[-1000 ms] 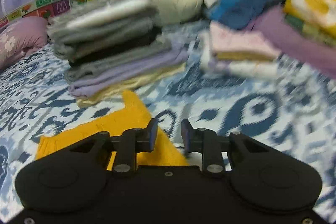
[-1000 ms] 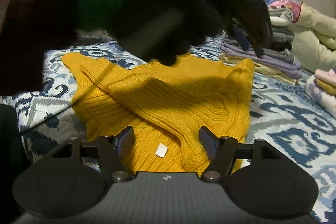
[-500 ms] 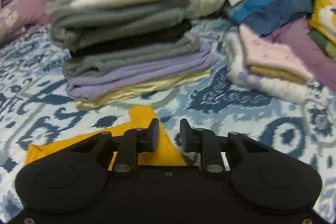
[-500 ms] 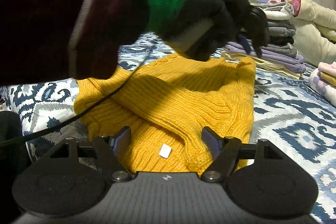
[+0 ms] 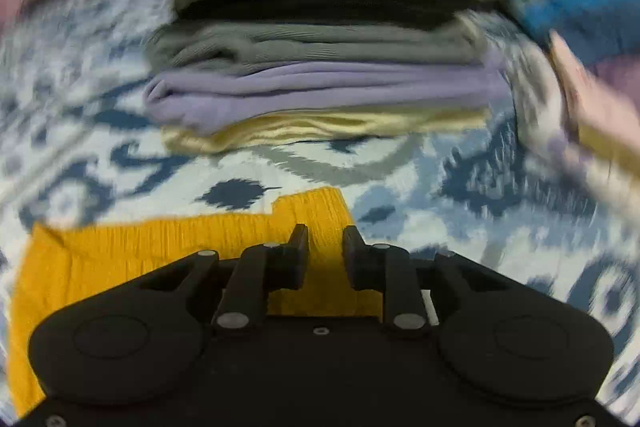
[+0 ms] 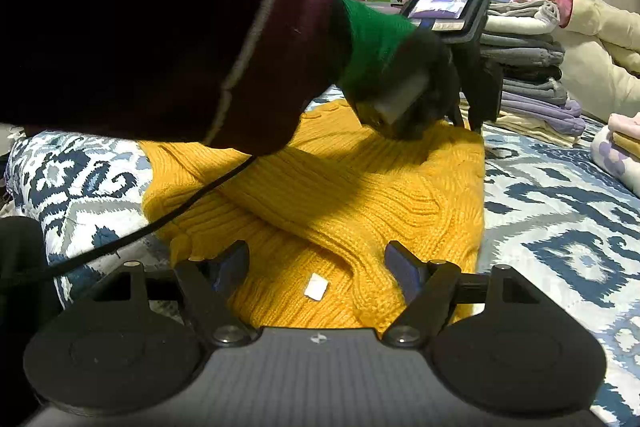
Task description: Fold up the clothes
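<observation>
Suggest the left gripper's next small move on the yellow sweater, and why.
Probably lower the left gripper and close on the yellow sweater at its far corner: its narrow jaws, opening slightly, sit over that corner with no fabric pinched, while the right gripper waits open at the near edge.

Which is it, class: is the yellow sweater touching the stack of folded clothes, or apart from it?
Apart. The left wrist view shows a strip of patterned bedspread lying between the sweater and the bottom layer of the stack.

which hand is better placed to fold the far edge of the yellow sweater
Left. The left claw sits at the yellow sweater's far corner, opening with nothing gripped; the right claw hovers open at the near hem.
</observation>
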Demonstrator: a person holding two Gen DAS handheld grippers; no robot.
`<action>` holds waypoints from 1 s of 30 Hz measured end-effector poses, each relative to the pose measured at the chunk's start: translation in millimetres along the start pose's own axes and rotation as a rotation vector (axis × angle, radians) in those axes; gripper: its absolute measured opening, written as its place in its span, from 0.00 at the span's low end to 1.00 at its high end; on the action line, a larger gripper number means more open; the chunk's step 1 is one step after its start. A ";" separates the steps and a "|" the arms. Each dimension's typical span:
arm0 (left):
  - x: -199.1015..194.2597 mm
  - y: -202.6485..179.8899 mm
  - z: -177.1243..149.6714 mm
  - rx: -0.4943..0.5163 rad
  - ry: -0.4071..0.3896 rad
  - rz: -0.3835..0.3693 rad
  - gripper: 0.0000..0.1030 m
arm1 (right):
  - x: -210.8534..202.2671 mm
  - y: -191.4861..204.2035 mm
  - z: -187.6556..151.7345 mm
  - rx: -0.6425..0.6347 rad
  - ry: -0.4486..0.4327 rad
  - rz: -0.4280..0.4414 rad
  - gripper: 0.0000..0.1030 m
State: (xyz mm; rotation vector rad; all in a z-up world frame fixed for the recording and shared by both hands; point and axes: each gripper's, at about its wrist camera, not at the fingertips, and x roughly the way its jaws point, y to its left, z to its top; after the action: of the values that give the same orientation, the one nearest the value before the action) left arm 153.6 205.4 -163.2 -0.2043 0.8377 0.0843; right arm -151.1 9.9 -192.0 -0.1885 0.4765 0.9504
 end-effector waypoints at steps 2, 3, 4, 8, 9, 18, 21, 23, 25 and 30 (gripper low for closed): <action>-20.9 3.4 2.8 -0.023 -0.047 -0.008 0.21 | 0.5 -0.1 0.1 0.000 0.000 0.004 0.75; -32.0 5.8 2.2 -0.029 -0.065 -0.010 0.21 | 0.5 0.2 0.2 -0.001 0.001 0.004 0.76; -44.4 9.6 -1.3 -0.030 -0.077 -0.011 0.22 | 0.5 0.5 0.2 -0.002 0.001 0.004 0.76; -105.7 38.7 -34.0 -0.065 -0.130 0.002 0.24 | -1.4 1.8 2.2 -0.002 -0.002 0.002 0.76; -122.5 47.5 -45.9 -0.076 -0.139 0.008 0.27 | -4.6 1.9 3.8 0.008 -0.012 0.007 0.75; -255.6 118.5 -173.4 -0.328 -0.244 0.004 0.44 | -53.0 -7.3 12.9 0.056 -0.176 0.023 0.61; -277.2 133.7 -207.4 -0.416 -0.250 -0.040 0.44 | -59.2 -26.8 11.0 0.110 -0.193 -0.040 0.57; -282.3 138.0 -225.6 -0.457 -0.253 -0.059 0.44 | -62.2 -41.8 8.9 0.166 -0.203 -0.079 0.50; -280.8 142.3 -236.7 -0.499 -0.250 -0.061 0.44 | -57.1 -54.4 5.5 0.219 -0.175 -0.116 0.32; -271.8 154.9 -250.8 -0.586 -0.269 -0.046 0.44 | -44.6 -57.4 1.3 0.243 -0.131 -0.126 0.29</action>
State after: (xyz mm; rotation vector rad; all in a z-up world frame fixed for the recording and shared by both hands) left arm -234.4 305.0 -146.7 -0.7467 0.5221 0.3079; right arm -125.5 -55.4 -172.8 0.0625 0.4497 0.7691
